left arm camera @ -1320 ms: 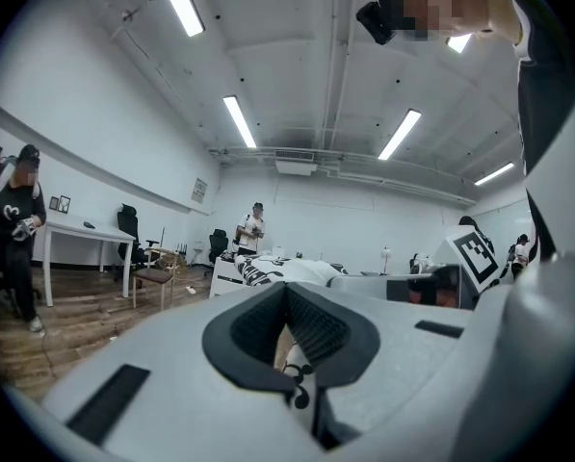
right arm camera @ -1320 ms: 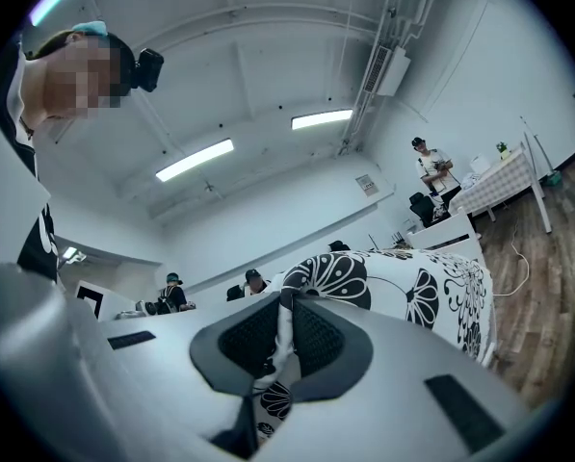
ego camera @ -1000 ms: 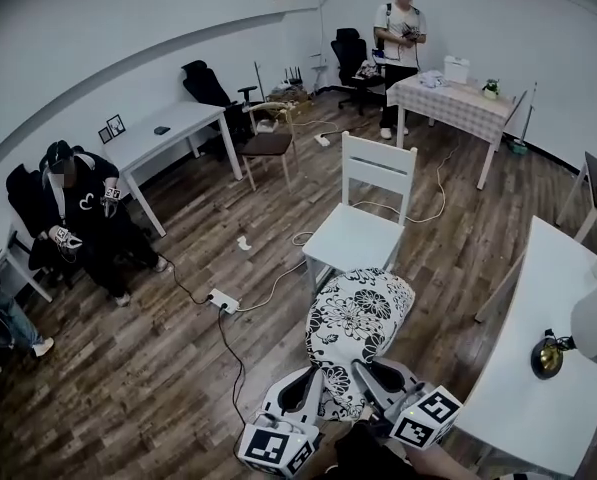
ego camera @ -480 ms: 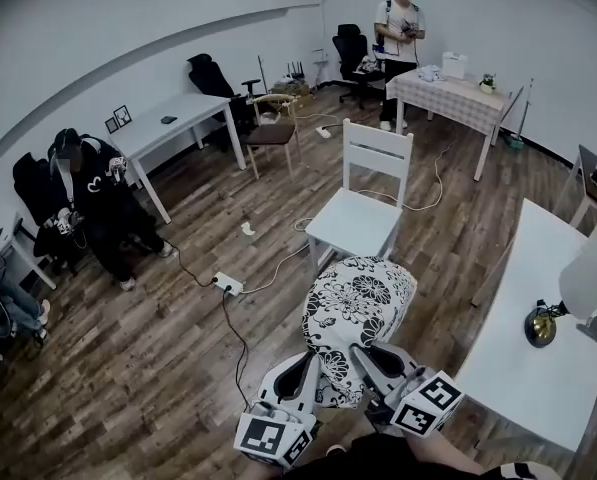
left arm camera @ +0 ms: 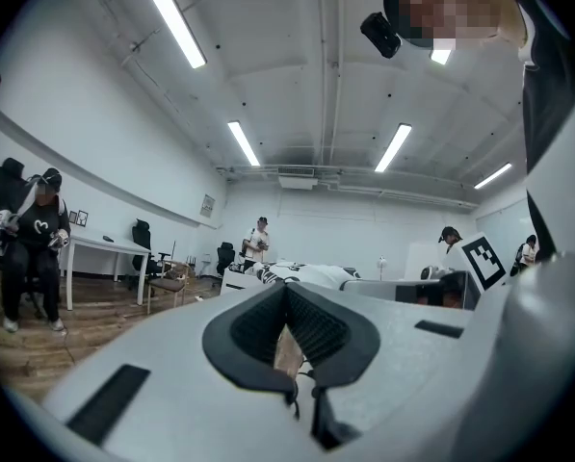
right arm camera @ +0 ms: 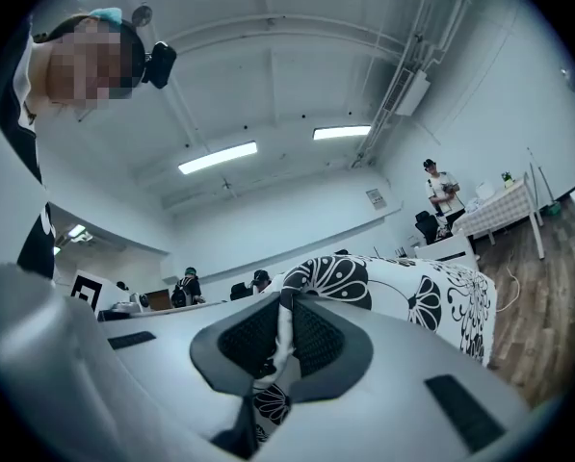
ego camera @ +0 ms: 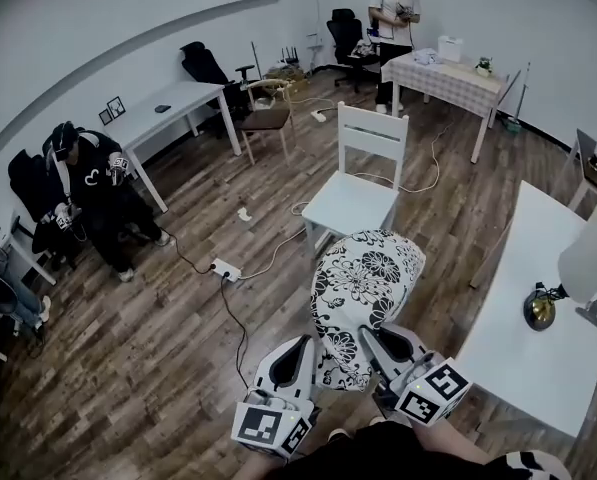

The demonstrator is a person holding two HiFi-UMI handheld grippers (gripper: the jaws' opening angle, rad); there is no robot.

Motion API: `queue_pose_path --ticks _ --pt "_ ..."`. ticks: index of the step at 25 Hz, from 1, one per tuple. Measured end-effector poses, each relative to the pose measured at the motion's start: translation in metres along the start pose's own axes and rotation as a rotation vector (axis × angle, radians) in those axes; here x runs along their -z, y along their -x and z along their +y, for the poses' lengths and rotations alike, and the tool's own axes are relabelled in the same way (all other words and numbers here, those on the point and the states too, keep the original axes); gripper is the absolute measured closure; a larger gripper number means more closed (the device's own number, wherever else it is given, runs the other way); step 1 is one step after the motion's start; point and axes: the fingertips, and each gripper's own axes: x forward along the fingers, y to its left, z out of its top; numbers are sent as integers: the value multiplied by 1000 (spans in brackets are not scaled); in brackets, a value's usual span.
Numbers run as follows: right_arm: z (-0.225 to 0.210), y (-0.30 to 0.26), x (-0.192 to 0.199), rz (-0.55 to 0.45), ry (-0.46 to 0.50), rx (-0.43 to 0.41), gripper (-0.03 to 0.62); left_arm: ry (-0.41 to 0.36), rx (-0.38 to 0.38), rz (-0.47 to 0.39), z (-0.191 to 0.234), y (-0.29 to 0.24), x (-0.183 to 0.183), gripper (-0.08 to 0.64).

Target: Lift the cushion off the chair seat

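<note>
The cushion (ego camera: 363,288), white with black flowers, hangs in the air in front of the white chair (ego camera: 353,203), whose seat is bare. I hold the cushion by its near edge. My left gripper (ego camera: 308,346) is shut on the near left corner, and my right gripper (ego camera: 370,340) is shut on the near right corner. In the left gripper view the left gripper (left arm camera: 287,343) pinches a thin strip of fabric, with the cushion (left arm camera: 301,274) beyond it. In the right gripper view the right gripper (right arm camera: 280,340) holds flowered cloth, and the cushion (right arm camera: 412,296) bulges ahead.
A white table (ego camera: 538,368) with a lamp (ego camera: 583,263) stands close on the right. A power strip (ego camera: 225,269) and cables lie on the wood floor to the left. A person (ego camera: 88,193) sits at left; another person (ego camera: 393,13) stands at the back by a checked table (ego camera: 458,78).
Both grippers have drawn the cushion toward me and a little upward, away from the chair's front edge. The grips have not changed.
</note>
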Motion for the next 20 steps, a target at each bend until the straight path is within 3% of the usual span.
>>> queue_pose_path --ticks 20 --pt "18 10 5 -2 30 11 556 -1 32 -1 -11 15 3 558"
